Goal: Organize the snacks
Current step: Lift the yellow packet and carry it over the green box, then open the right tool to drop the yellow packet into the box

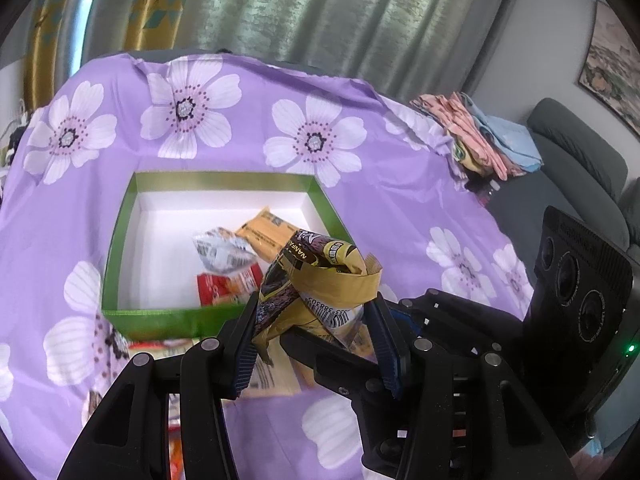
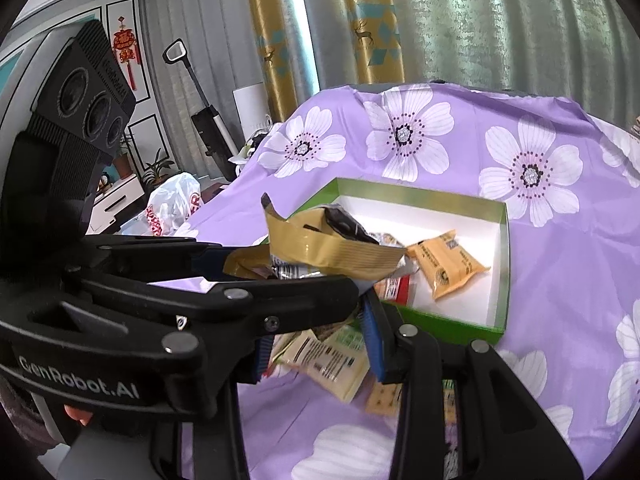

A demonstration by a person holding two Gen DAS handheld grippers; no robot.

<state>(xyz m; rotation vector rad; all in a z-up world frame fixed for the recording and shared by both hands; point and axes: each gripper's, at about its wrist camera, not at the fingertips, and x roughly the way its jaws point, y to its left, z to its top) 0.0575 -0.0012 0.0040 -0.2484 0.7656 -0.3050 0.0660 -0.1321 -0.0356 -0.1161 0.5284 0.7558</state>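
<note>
A crumpled gold-and-brown snack packet (image 1: 316, 276) (image 2: 332, 248) hangs just in front of the near wall of a green box (image 1: 160, 320) (image 2: 440, 326) with a white inside. My left gripper (image 1: 316, 320) (image 2: 288, 268) is shut on the packet's middle. My right gripper (image 2: 316, 332) comes in from the right under it; its pads appear to pinch the packet's lower end, partly hidden by a left finger. In the box lie an orange packet (image 1: 268, 236) (image 2: 444, 264), a silver-white packet (image 1: 222, 252) and a red one (image 1: 228, 286).
Several loose packets (image 2: 324, 364) lie on the purple flowered cloth (image 1: 240, 140) in front of the box. Folded cloths (image 1: 480, 136) sit at the table's far right corner, a grey sofa (image 1: 580, 152) beyond. A plastic bag (image 2: 176, 204) lies left of the table.
</note>
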